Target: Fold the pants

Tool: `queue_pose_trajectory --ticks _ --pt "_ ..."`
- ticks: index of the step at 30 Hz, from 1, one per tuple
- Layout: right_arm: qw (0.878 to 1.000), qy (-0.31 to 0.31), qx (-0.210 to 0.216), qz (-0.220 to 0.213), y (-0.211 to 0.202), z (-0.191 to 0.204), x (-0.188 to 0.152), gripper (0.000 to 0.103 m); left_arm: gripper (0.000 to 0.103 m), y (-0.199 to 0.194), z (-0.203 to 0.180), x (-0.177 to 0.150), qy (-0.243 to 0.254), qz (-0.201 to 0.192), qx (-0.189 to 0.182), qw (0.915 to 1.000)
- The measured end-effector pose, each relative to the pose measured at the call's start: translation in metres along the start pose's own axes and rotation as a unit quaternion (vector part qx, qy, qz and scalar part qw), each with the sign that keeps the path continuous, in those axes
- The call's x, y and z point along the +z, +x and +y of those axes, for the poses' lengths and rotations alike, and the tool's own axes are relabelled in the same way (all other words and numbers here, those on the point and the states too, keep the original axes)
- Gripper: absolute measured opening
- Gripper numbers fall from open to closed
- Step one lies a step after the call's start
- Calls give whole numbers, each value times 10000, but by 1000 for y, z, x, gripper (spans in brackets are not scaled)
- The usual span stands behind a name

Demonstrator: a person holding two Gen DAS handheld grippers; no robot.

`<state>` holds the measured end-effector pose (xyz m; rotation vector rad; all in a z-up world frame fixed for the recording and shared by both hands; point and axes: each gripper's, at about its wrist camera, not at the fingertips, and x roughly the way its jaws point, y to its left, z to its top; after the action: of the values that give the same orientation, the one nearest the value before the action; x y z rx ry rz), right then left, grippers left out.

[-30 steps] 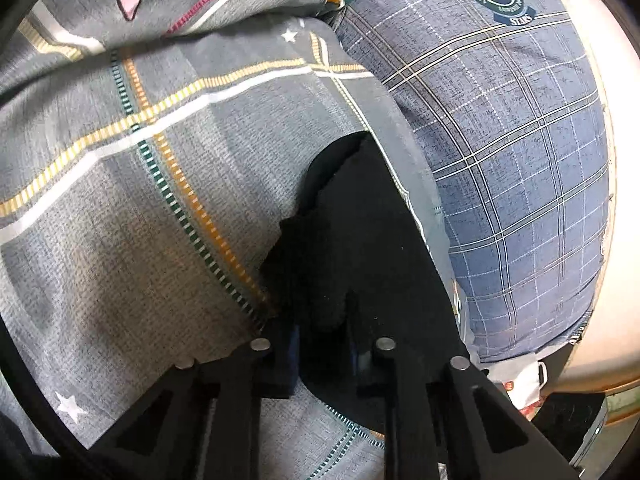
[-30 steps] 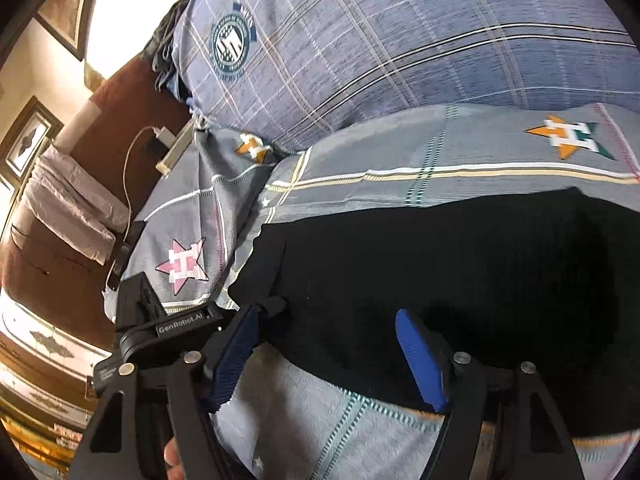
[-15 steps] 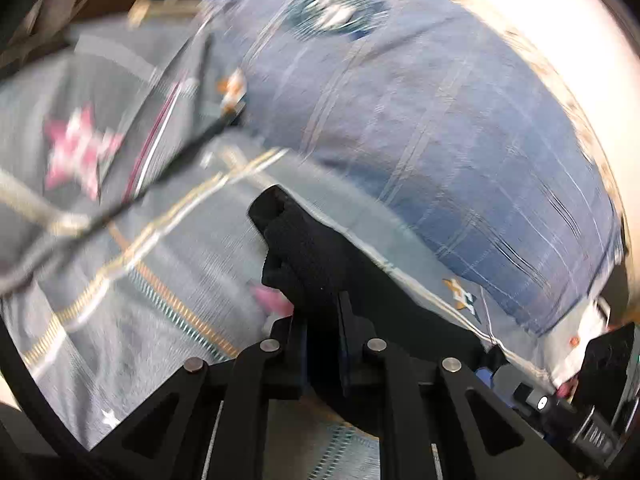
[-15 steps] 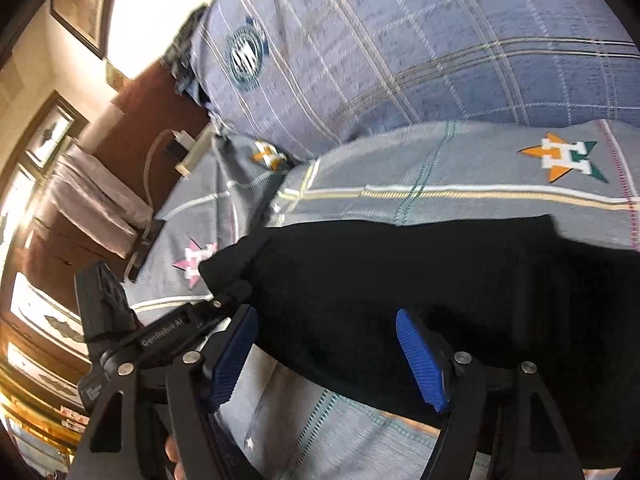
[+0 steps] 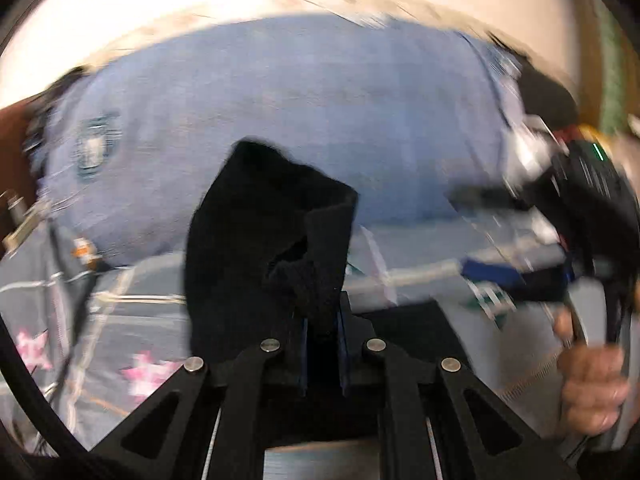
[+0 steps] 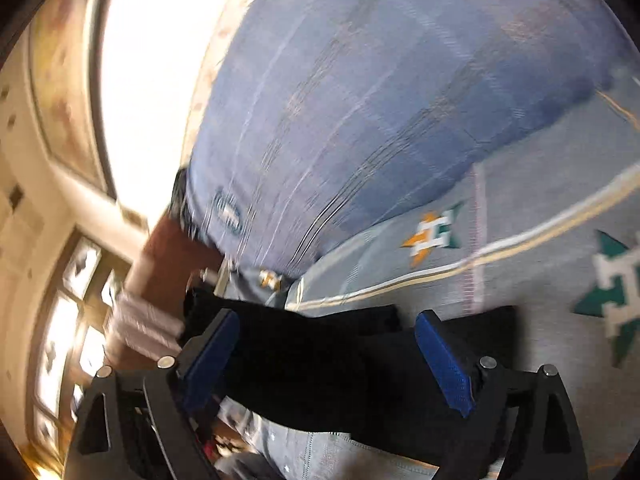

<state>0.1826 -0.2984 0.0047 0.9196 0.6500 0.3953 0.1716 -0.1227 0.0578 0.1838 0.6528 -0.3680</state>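
Black pants (image 5: 256, 240) pinched in left gripper (image 5: 322, 336), raised above bedspread (image 5: 132, 280)

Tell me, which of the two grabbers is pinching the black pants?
The left gripper. Its blue pads are squeezed shut on a bunched-up piece of the black pants. The right gripper has its jaws wide apart, pressing on nothing.

The black fabric pants (image 5: 272, 240) are bunched up directly ahead of the left gripper (image 5: 322, 344), so forward passage there is blocked. To its right, room is taken by the right gripper (image 5: 492, 272) and the hand (image 5: 592, 384) holding it. Behind both, the way is closed by a large blue plaid pillow (image 6: 400, 100). Open grey patterned bedspread (image 6: 560, 280) is left free right of the pants.
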Motion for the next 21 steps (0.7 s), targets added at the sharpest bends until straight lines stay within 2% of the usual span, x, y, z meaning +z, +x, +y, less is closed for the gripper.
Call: queue_pose_trajectory --ticks 2,4,5,6,8,10,12,14,15,18,20,21 --pt "9994 295 184 49 -2 -16 4 92 12 22 -28 -12 511 380 -189 9978" --pt "9984 514 156 177 2 -27 5 92 19 51 -41 -28 738 827 -346 9932" --pt "9981 550 123 264 4 -29 5 92 20 64 -45 -36 857 1125 -411 9891" --pt "9975 561 44 427 11 -30 3 92 21 69 -45 -40 920 1244 -432 9870" --pt "9960 529 -123 707 18 -33 -2 92 30 59 -40 -42 952 1166 -652 9865" --pt "9927 429 -497 1013 32 -34 -8 92 62 32 -25 -36 748 934 -1291 9844" --pt "9899 416 -720 1147 42 -37 -12 92 69 12 -8 -33 530 702 -1462 9853" --pt "9891 205 -759 1246 49 -29 -15 92 69 -2 14 -28 278 574 -1580 9854" --pt "9887 -31 -811 1261 51 -20 -16 92 69 -4 21 -28 152 557 -1506 9869" --pt "9799 -418 -1336 1419 63 -14 -22 91 69 12 45 -26 -180 678 -1000 9925" --pt "9690 -598 -1755 1632 77 -15 -28 85 69 31 67 -28 -522 839 -642 9930" --pt "9651 -728 -1912 1635 77 -14 -30 76 69 40 79 -29 -688 906 -567 9919"
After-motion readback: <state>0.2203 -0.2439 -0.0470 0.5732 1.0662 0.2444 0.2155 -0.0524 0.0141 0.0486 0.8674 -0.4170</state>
